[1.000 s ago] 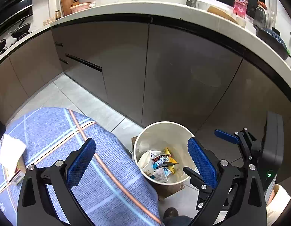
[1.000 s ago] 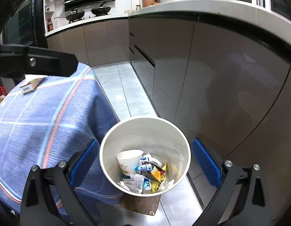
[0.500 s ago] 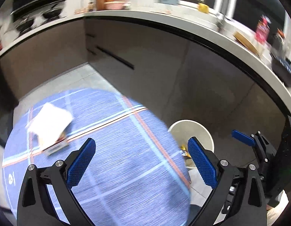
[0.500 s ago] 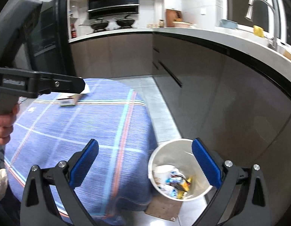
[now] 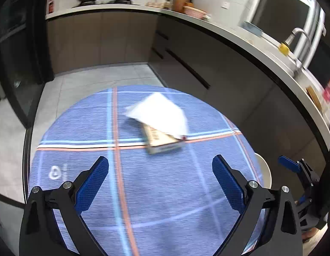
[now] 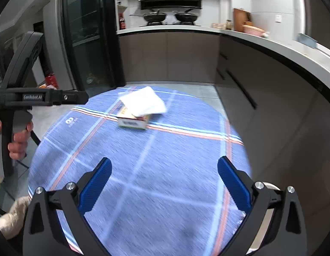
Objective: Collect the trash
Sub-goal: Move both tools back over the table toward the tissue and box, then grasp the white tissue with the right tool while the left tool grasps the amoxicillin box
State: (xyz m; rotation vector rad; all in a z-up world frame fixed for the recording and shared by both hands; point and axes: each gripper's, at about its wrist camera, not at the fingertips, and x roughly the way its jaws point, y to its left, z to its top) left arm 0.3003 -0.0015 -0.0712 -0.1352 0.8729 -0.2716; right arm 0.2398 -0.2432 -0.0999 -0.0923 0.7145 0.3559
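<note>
A white paper napkin [image 5: 159, 113] [image 6: 143, 102] lies on top of a small flat carton [image 5: 162, 141] [image 6: 134, 121] on the far half of a round table with a blue plaid cloth [image 5: 143, 192] [image 6: 154, 170]. My left gripper [image 5: 160, 183] hangs open over the near half of the table, empty, well short of the carton. My right gripper [image 6: 165, 185] is likewise open and empty above the cloth. The white bin's rim [image 5: 265, 175] [image 6: 270, 185] peeks past the table's right edge; its contents are hidden.
Grey cabinets [image 5: 207, 70] under a pale counter [image 6: 282, 49] curve along the right and back, with a sink tap [image 5: 297, 34] and two pans on the hob [image 6: 169, 18]. A hand [image 6: 17, 143] grips the left tool at far left. Tiled floor [image 5: 83, 79] lies beyond the table.
Both grippers swung up and left from above the bin to above the table. The napkin and carton now sit ahead of them, and the bin has slipped to the right edge.
</note>
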